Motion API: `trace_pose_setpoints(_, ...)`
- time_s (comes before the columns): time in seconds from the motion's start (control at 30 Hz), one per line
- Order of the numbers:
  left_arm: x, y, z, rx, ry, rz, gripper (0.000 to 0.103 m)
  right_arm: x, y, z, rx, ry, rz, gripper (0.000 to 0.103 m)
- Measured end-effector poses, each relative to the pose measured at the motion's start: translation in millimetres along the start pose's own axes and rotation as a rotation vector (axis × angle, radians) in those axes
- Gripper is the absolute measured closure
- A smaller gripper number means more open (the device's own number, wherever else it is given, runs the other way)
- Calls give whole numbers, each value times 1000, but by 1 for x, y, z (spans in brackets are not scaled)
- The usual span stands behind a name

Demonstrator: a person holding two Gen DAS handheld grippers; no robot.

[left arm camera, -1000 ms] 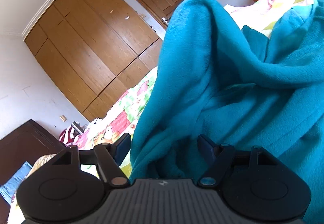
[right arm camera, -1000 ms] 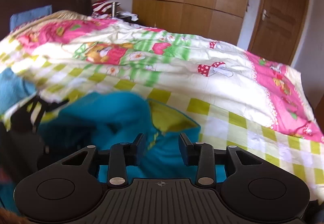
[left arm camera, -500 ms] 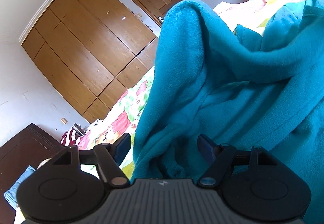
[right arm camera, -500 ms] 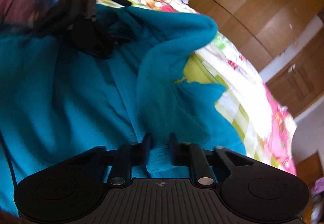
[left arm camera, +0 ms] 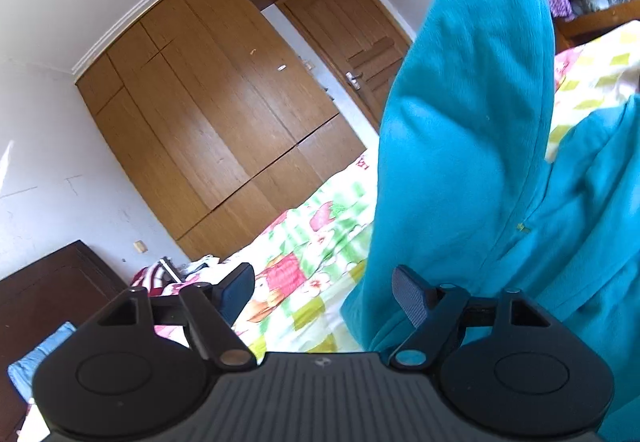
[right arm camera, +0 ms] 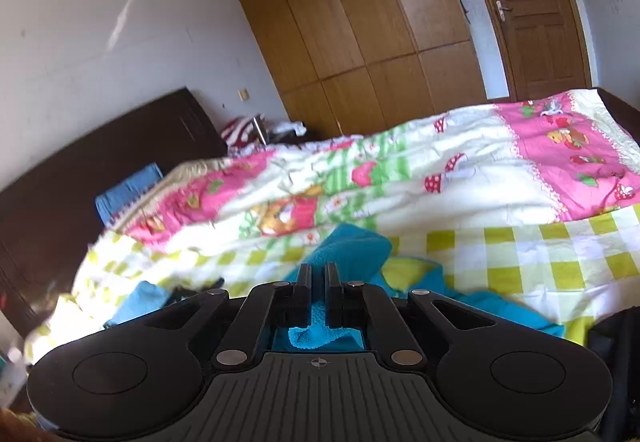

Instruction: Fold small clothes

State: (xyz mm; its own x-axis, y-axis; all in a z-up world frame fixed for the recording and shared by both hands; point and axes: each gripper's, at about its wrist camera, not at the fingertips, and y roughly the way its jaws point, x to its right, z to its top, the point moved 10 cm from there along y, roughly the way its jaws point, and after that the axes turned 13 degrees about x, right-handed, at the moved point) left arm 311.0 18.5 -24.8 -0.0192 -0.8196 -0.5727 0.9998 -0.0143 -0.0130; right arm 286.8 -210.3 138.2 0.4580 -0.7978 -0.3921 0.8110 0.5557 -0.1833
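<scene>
Our right gripper (right arm camera: 318, 274) is pinched tight on the teal fleece garment (right arm camera: 352, 250), lifted above the quilted bed (right arm camera: 480, 178). Our left gripper (left arm camera: 324, 290) gapes wide, empty, beside the hanging fleece.

A bed covered by a patchwork quilt (right arm camera: 460, 178) in pink, white and yellow-green checks fills the middle of the right wrist view. A teal fleece garment (right arm camera: 352, 250) lies crumpled on its near edge, lower centre. A blue pillow (right arm camera: 128, 190) rests at the dark headboard (right arm camera: 80, 162), left.
</scene>
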Motion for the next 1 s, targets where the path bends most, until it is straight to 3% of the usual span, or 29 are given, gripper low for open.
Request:
trace_pose_setpoints(0.1, 12, 3, -3, 9, 3, -46, 10, 35, 6, 3, -8, 92, -86, 98)
trace_pose_setpoints(0.2, 40, 10, -9, 12, 66, -93, 10, 94, 12, -16, -15, 177, -240, 98)
trace_pose_setpoints(0.27, 63, 11, -8, 36, 97, -135, 10, 140, 21, -39, -60, 307, -328, 98)
trace_pose_setpoints(0.33, 91, 9, -4, 61, 117, -202, 10, 158, 25, -52, -63, 404, -331, 98)
trace_pose_setpoints(0.43, 129, 12, 1, 113, 195, -221, 9, 155, 22, -45, -32, 400, -301, 98)
trace_pose_setpoints(0.53, 144, 27, 4, 115, 226, -178, 8, 144, 15, -23, 10, 358, -281, 98)
trace_pose_setpoints(0.63, 134, 43, 11, 104, 226, -99, 8, 134, 7, 0, 46, 330, -269, 98)
trace_pose_setpoints(0.73, 121, 44, 18, 131, 270, -55, 20, 125, 4, 13, 64, 311, -253, 98)
trace_pose_setpoints(0.8, 96, 40, 16, 100, 242, -11, 35, 123, 4, 17, 77, 291, -259, 98)
trace_pose_setpoints(0.9, 36, 38, 1, 45, 221, 140, 39, 128, 6, 6, 57, 300, -272, 98)
trace_pose_setpoints(1.0, -10, 34, -33, -47, 199, 228, 38, 129, 10, -31, -4, 315, -267, 98)
